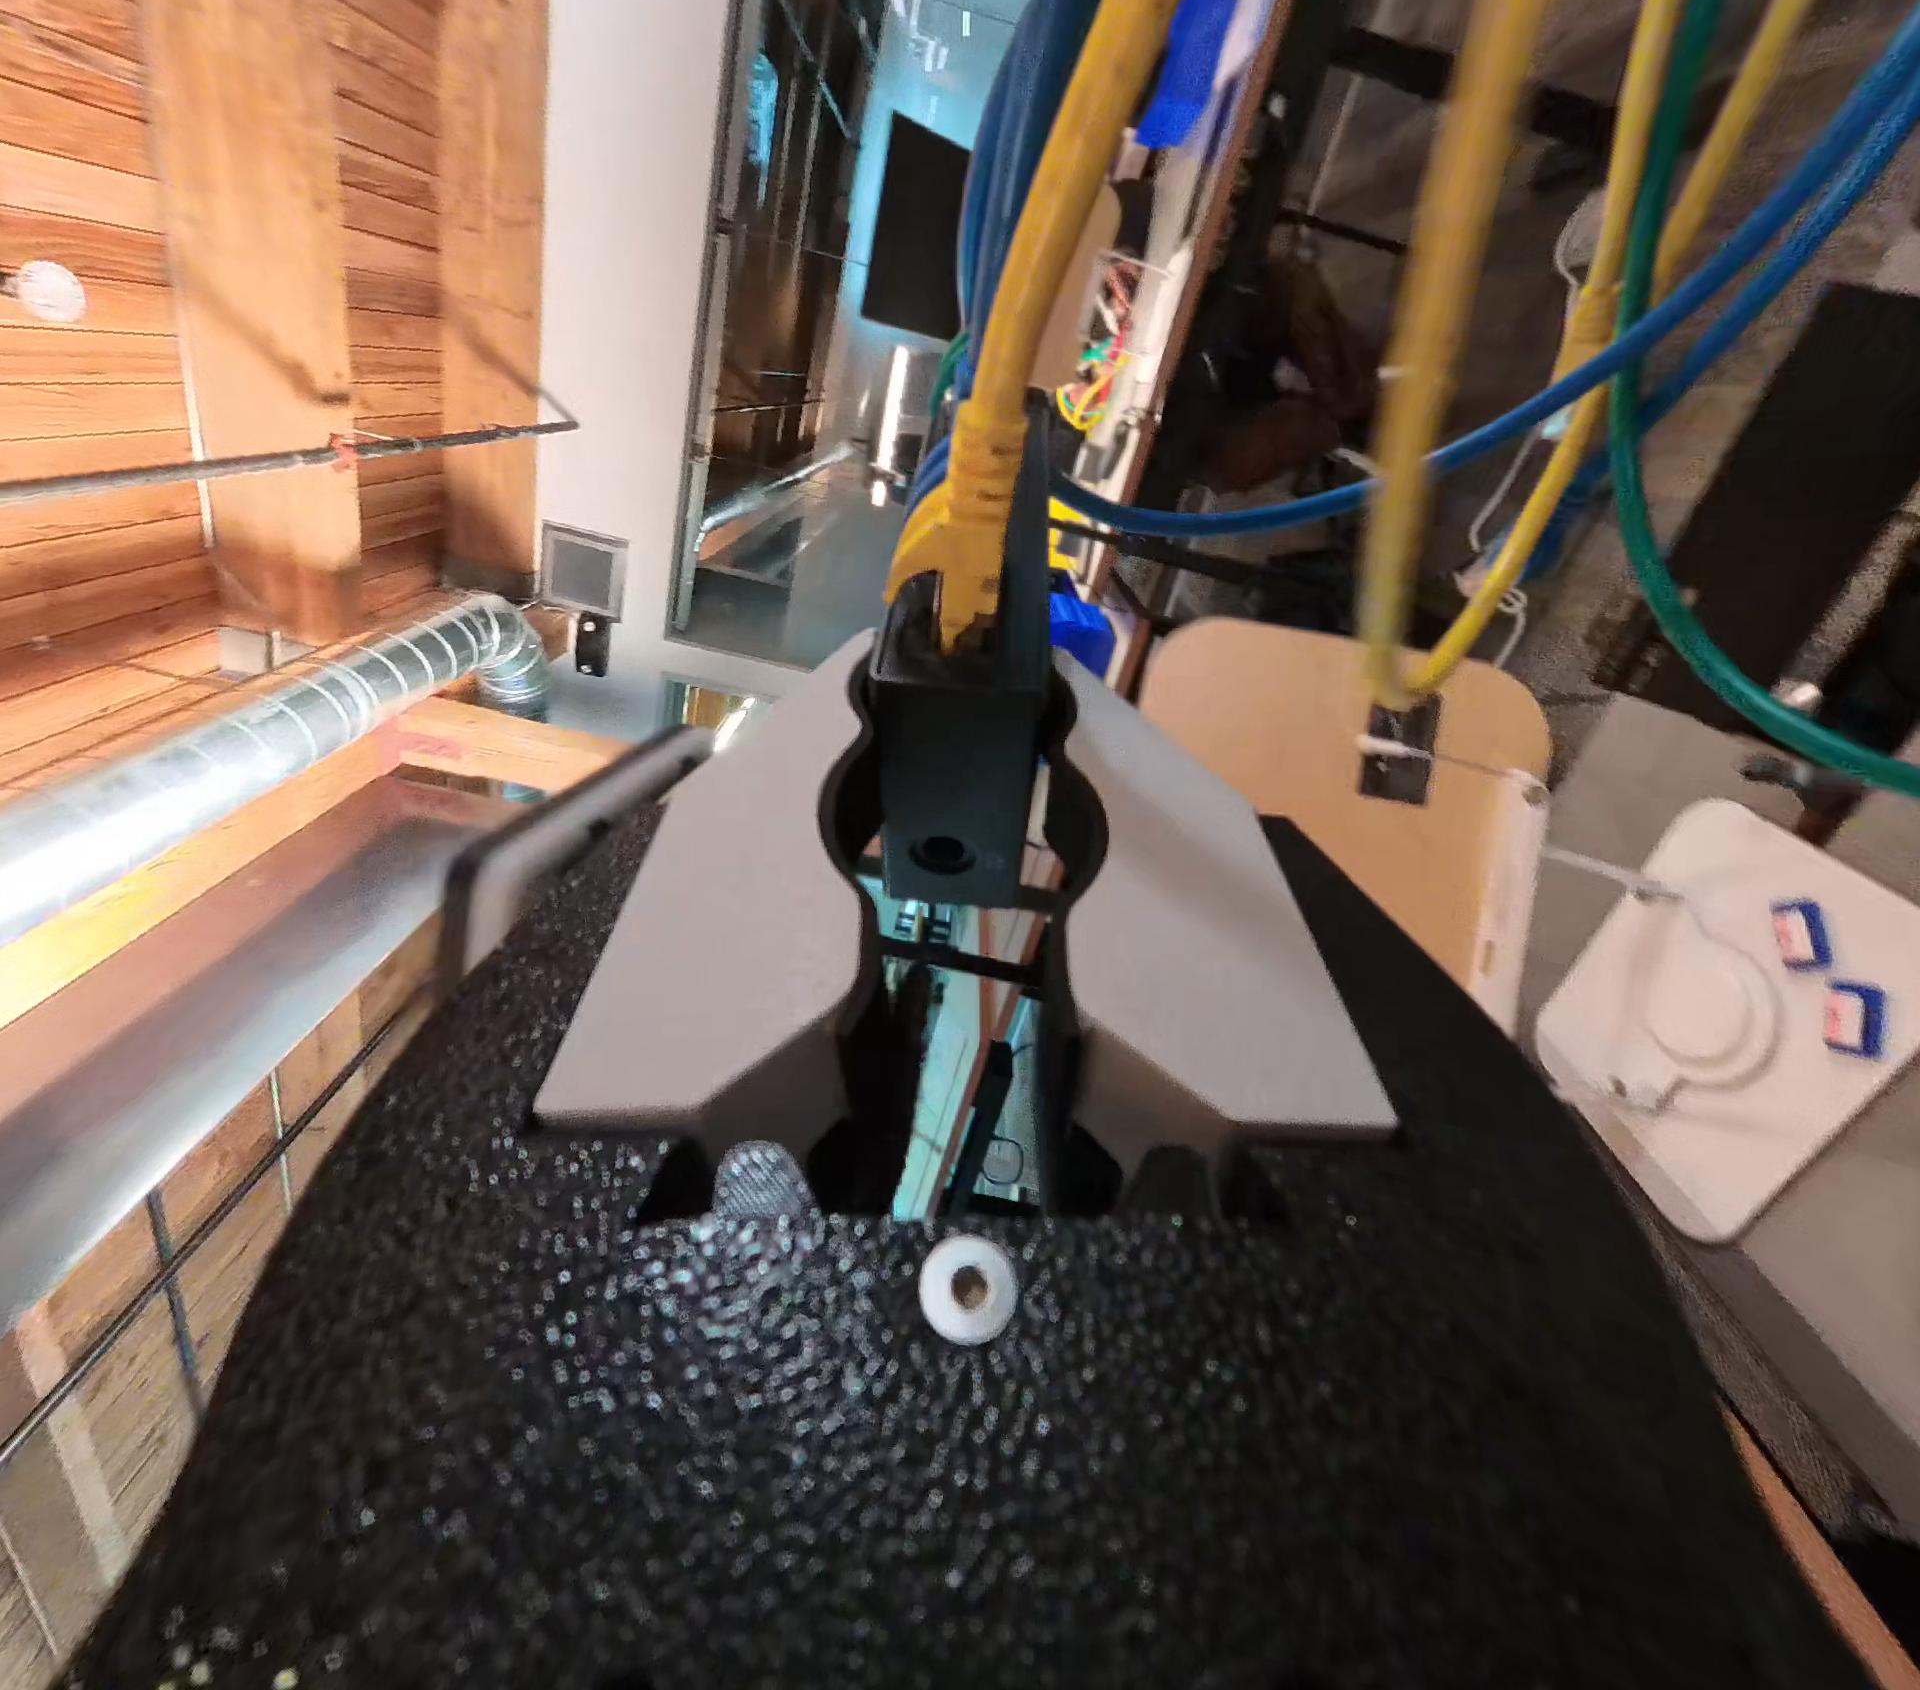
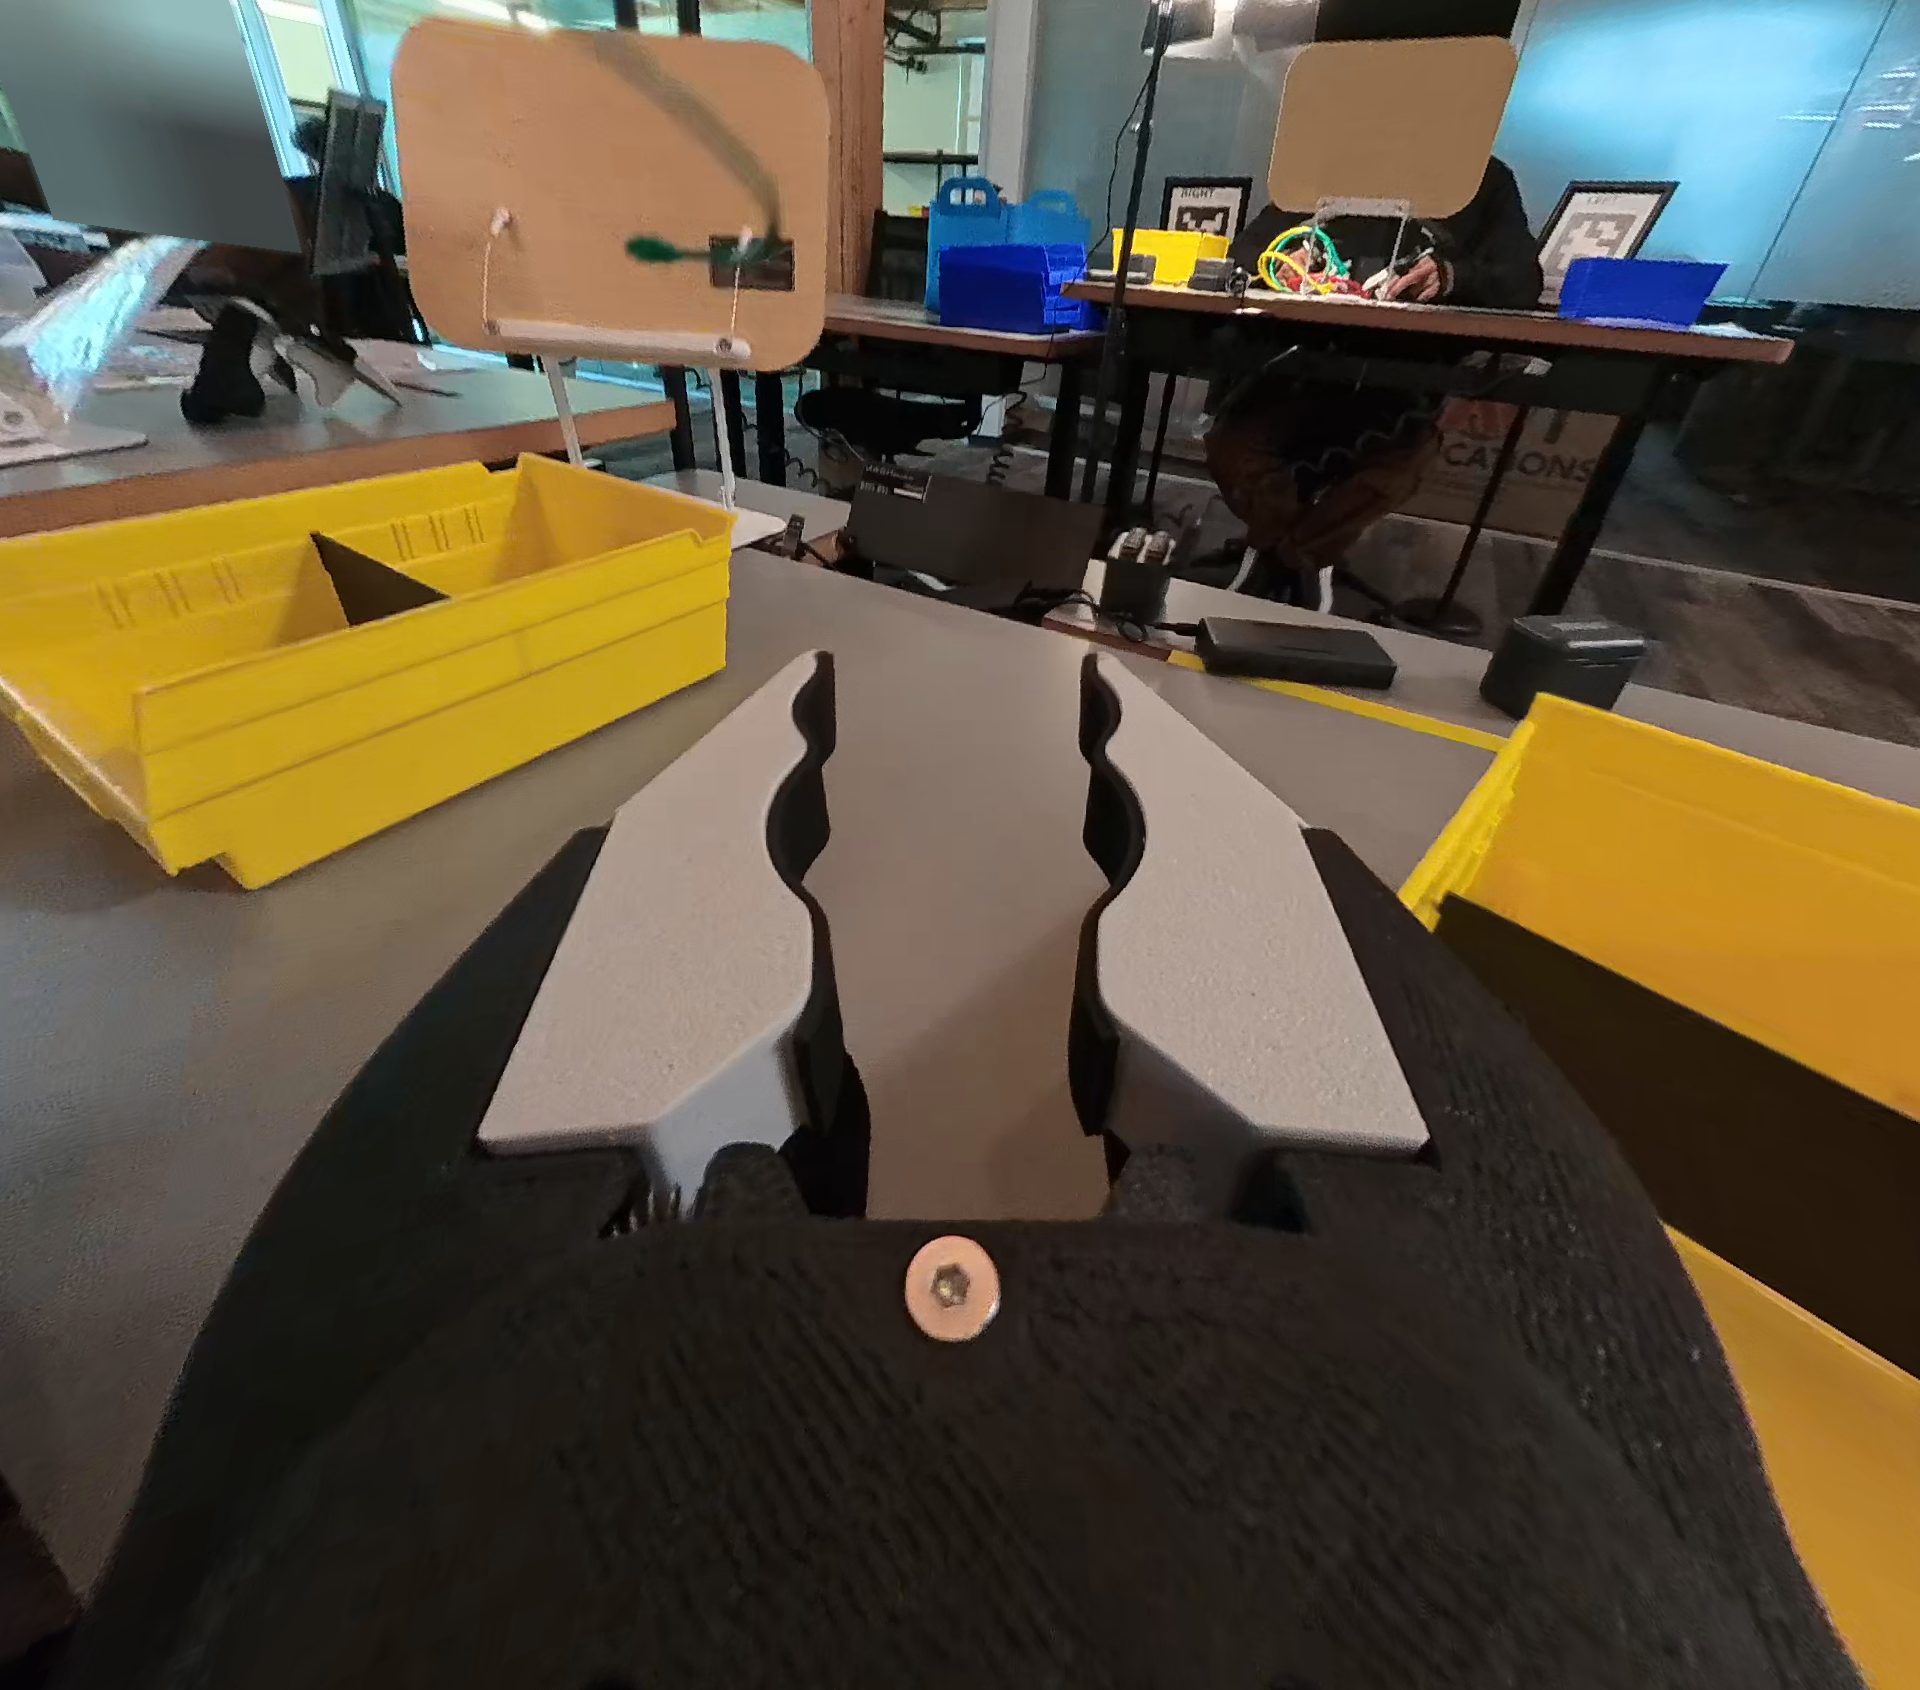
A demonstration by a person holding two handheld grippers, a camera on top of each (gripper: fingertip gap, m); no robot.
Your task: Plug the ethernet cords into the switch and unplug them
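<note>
Left tongs (image 1: 961, 767) clamp the black switch (image 1: 956, 783) aloft, yellow cord (image 1: 982, 487) plugged in. Right tongs (image 2: 956, 767) gape empty above the tabletop (image 2: 312, 965). Unplug step, likely: right must grab the plug and pull.

Counts across both wrist views

Two yellow bins (image 2: 364, 643) (image 2: 1683, 892), two wooden boards (image 2: 613, 186) (image 2: 1392, 123), one black switch (image 1: 961, 767); yellow cords (image 1: 1081, 113) number three or more (blur hides the rest).
</note>
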